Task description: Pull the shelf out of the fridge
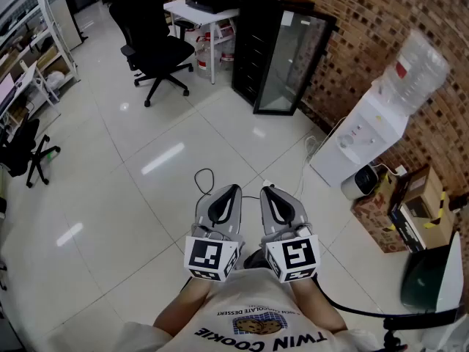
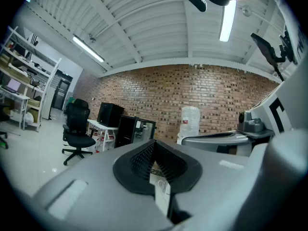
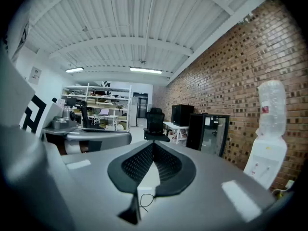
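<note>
The fridge (image 1: 253, 53) is a black cabinet against the brick wall at the far side of the room, and its glass door (image 1: 287, 63) stands swung open. It also appears small in the left gripper view as the fridge (image 2: 130, 129) and in the right gripper view as the fridge (image 3: 208, 133). No shelf can be made out inside it from here. My left gripper (image 1: 233, 190) and right gripper (image 1: 265, 190) are held side by side close to my chest, far from the fridge. Both are shut with nothing between the jaws, as the left gripper (image 2: 154, 142) and right gripper (image 3: 153, 143) show up close.
A black office chair (image 1: 155, 44) and a white table (image 1: 207, 9) stand left of the fridge. A water dispenser (image 1: 370, 127) and cardboard boxes (image 1: 414, 204) line the brick wall at right. A cable (image 1: 202, 179) lies on the tiled floor. Shelving (image 1: 37, 50) runs along the left.
</note>
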